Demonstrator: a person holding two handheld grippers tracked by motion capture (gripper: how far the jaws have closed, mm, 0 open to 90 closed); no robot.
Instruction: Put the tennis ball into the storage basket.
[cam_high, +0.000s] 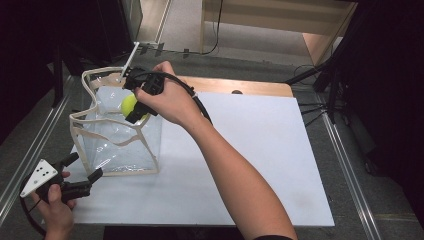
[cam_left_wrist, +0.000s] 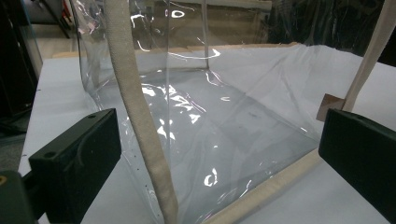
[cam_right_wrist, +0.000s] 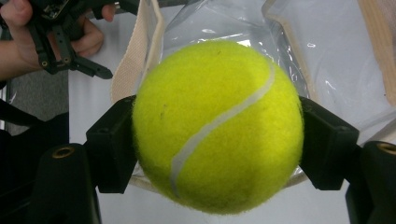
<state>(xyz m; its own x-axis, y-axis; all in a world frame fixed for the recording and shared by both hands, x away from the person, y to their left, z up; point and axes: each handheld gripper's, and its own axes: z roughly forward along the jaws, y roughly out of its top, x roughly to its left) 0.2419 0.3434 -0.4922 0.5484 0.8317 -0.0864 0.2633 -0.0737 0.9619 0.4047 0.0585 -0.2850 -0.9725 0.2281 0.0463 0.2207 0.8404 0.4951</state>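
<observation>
High view: a clear plastic tote bag (cam_high: 120, 140) with cream webbing trim stands open on a white board (cam_high: 260, 165) laid over the table. The right gripper (cam_high: 136, 107) hangs over the bag's mouth, jaws pinching a yellow-green tennis ball (cam_high: 128, 104). The ball sits above the rim on the bag's right side, not yet inside. The left gripper (cam_high: 82, 172) waits at the bag's near left corner, just beside the base trim, jaws spread and holding nothing.

Left gripper view: the two black jaws stand wide apart with the bag's near wall between them. A webbing handle strap (cam_left_wrist: 140, 121) hangs down in front of the film. The bag looks empty inside. The film is thin, creased and glossy; my judgement is that it is light, floppy and slippery, so the stitched webbing is the better place to grip.

Right gripper view: the ball is clamped across its middle, one jaw on each side, with the bag's opening below it. The felt looks grippy, the ball light and springy; likely to bounce if dropped.

No brand, label or writing is legible on ball or bag.
</observation>
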